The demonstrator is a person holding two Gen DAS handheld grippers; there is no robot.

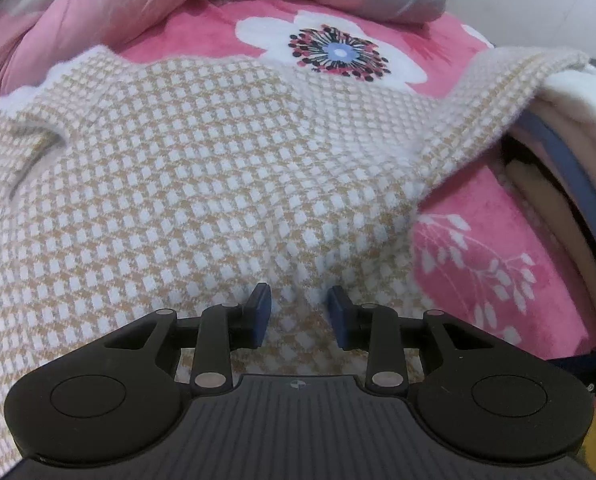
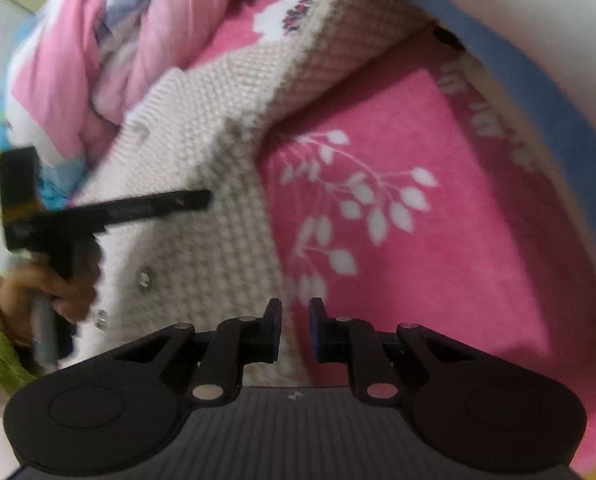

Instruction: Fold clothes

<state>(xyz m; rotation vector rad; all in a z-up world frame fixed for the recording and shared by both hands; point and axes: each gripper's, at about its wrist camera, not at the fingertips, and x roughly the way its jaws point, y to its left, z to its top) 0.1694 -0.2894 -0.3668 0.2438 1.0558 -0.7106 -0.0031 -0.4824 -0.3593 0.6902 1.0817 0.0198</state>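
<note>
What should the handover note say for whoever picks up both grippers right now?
Left gripper: jaws partly apart, hovering over the checked knit cardigan, nothing clamped.
Right gripper: jaws narrowly apart, empty, at the cardigan's edge over the pink floral blanket.
Cardigan lies spread on the blanket; one sleeve stretches out toward the bed's edge. Its buttons show near the person's hand.
Done: garment laid out; no fold visible.
Left: bring the sleeve in, then fold the body.

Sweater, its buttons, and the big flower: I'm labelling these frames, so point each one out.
Sweater (image 1: 186, 168): left wrist view, middle of the checked knit.
Buttons (image 2: 144, 278): right wrist view, upper of two visible buttons.
Flower (image 1: 340, 53): left wrist view, its blue centre.
</note>
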